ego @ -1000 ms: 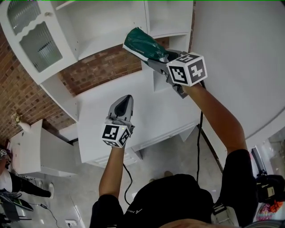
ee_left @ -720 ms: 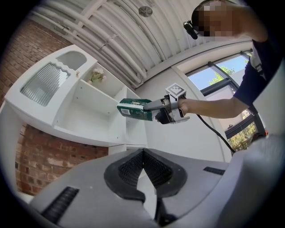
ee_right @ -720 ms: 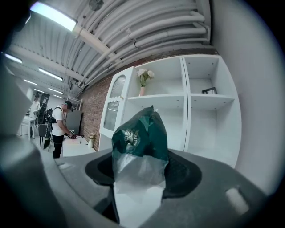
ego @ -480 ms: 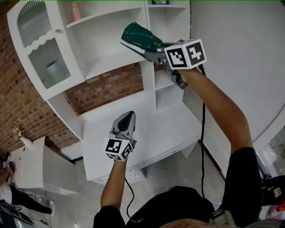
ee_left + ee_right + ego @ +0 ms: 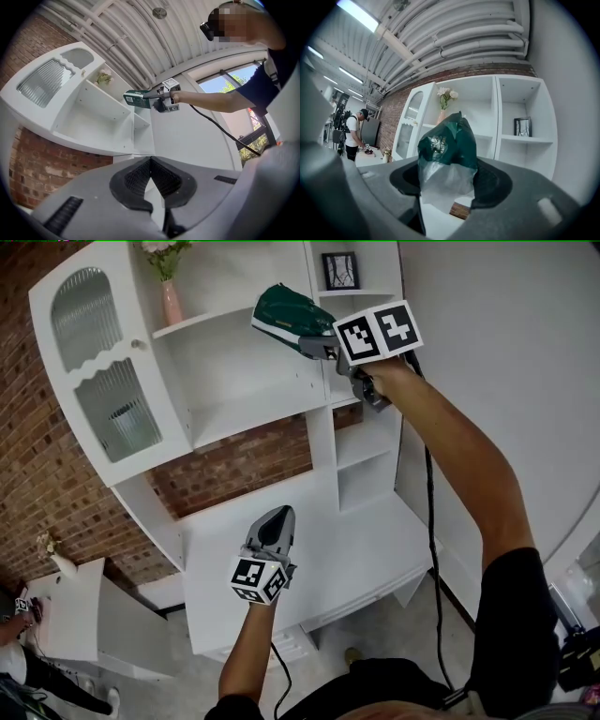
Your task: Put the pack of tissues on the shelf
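Observation:
A dark green pack of tissues (image 5: pixel 289 310) with a clear end is held up in front of the white shelf unit's upper shelf (image 5: pixel 211 322). My right gripper (image 5: pixel 314 338) is shut on it, at about that shelf's height and short of the unit. In the right gripper view the pack (image 5: pixel 447 147) stands between the pads of the right gripper (image 5: pixel 447 185) and hides part of the shelves. My left gripper (image 5: pixel 278 518) hangs lower, over the white counter (image 5: pixel 328 559). In its own view the left gripper (image 5: pixel 151 158) is shut with nothing in it.
A pink vase with flowers (image 5: pixel 171 296) stands on the upper shelf and a framed picture (image 5: pixel 340 270) in the narrow right bay. A glass cabinet door (image 5: pixel 103 381) is at the left, brick wall (image 5: pixel 244 460) behind. A person (image 5: pixel 352 133) stands far off.
The right gripper has risen with the pack, from the lower shelves to the upper shelf's height. The left gripper has moved up a little, still shut.

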### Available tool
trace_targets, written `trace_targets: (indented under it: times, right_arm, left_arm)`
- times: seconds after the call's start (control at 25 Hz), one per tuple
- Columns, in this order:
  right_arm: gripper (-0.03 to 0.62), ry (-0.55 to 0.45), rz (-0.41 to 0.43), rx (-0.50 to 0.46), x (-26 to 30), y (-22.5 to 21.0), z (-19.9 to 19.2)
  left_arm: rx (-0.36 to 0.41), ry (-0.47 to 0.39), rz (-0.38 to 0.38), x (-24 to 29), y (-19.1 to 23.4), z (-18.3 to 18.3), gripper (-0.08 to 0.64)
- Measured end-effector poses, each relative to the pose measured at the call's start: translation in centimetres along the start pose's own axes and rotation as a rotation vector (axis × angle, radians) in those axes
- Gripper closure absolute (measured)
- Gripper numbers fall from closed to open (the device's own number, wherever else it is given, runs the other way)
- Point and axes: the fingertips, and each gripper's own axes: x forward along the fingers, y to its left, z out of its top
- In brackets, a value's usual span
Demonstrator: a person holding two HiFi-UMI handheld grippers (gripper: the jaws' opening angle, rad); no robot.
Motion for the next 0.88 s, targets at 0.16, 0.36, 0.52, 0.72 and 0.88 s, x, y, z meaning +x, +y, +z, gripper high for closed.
trace_targets:
  times: [0.16, 0.36, 0.52, 0.72, 0.88]
  right_arm:
    - [0.327, -0.026, -0.009, -0.022, 1.5, -1.8, 3.6]
    - [0.327, -0.045, -0.017, -0.049, 4.2, -4.5, 7.6]
    - [0.327, -0.051, -0.02, -0.067, 6.7, -6.6, 9.8]
    - [0.327, -0.031, -0.013, -0.094, 10.1, -8.3, 11.4]
    - [0.327, -0.026, -0.015, -0.092, 12.4, -9.1, 12.7]
  left_arm:
    - [0.016, -0.002, 0.007, 1.7, 1.4, 0.0, 0.563]
    - [0.03, -0.019, 0.013, 4.7, 3.6, 0.6, 0.563]
    - [0.038, -0.018, 0.018, 7.1, 4.8, 0.2, 0.563]
    - [0.034, -0.014, 0.032, 9.4, 6.2, -0.3, 0.563]
    - [0.033, -0.015, 0.02, 10.6, 7.2, -0.2, 0.563]
